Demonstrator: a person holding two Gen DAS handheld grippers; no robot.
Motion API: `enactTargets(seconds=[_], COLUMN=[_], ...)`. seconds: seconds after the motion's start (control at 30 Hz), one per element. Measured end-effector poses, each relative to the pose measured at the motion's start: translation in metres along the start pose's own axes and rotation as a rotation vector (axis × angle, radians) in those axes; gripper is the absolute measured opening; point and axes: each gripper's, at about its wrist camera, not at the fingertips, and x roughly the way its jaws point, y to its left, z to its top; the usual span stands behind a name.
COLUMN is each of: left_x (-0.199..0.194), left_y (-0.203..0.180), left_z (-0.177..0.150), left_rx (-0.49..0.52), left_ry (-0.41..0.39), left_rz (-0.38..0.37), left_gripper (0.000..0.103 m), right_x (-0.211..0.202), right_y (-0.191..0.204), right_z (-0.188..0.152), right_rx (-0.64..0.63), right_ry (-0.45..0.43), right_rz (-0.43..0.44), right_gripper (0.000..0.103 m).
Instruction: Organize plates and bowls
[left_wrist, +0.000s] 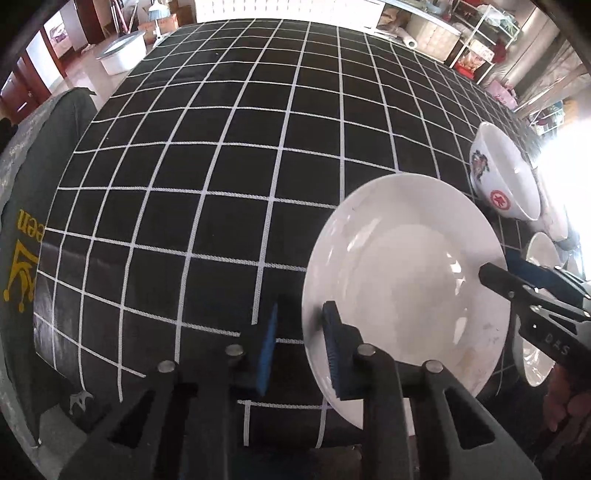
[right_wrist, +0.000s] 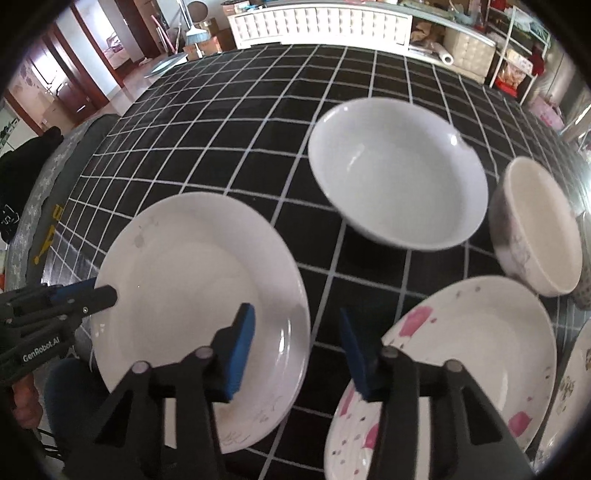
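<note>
The left gripper points steeply down with its blue-padded jaws narrowed over the left rim of the plain white round ceramic plate. One pad is above the plate's inner slope and the other outside the edge. A strip of dark cloth shows between that outer pad and the rim, so it has not clamped. The right gripper is wider apart and straddles the opposite rim of the same plate, with a gap on both sides; it grasps nothing.

The plate lies flat on a black tablecloth with a white grid, near the table's front edge.

Just beside it on the right is a white plate with pink patches and small speckles, partly under the right gripper's outer finger. Behind the two plates is a deep plain white bowl, and to its right a cream bowl with a faded grey pattern outside. Another patterned plate is cut off at the right edge.

In the left wrist view a white bowl with a red round emblem and a floral print sits beyond the plate.

A white tub is on the floor past the table.

The left gripper's body reads "GenRobot.AI", the right's "DAS". A grey-green cloth at the table's left carries a yellow crown and the letters "een".
</note>
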Motion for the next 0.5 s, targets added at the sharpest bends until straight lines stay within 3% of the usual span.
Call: enactTargets(seconds=[0.1,0.23,0.5], left_x=[0.0,0.001,0.0], left_y=[-0.002,-0.01,-0.006], left_z=[-0.003,-0.009,-0.007], left_rx=[0.016,0.039,0.023], left_ry=[0.0,0.0,0.003], left_rz=[-0.011,-0.008,-0.002], left_gripper=[0.015,0.01,0.011], right_x=[0.001,0.007,0.001], right_y=[0.003,0.006,0.001], right_z=[-0.005,-0.012,-0.004], right_rx=[-0.008,0.008,0.05], right_ry=[0.008,0.033,0.013], right_rz=[-0.005,0.015,0.0], right_gripper=[0.044,0.032,0.029])
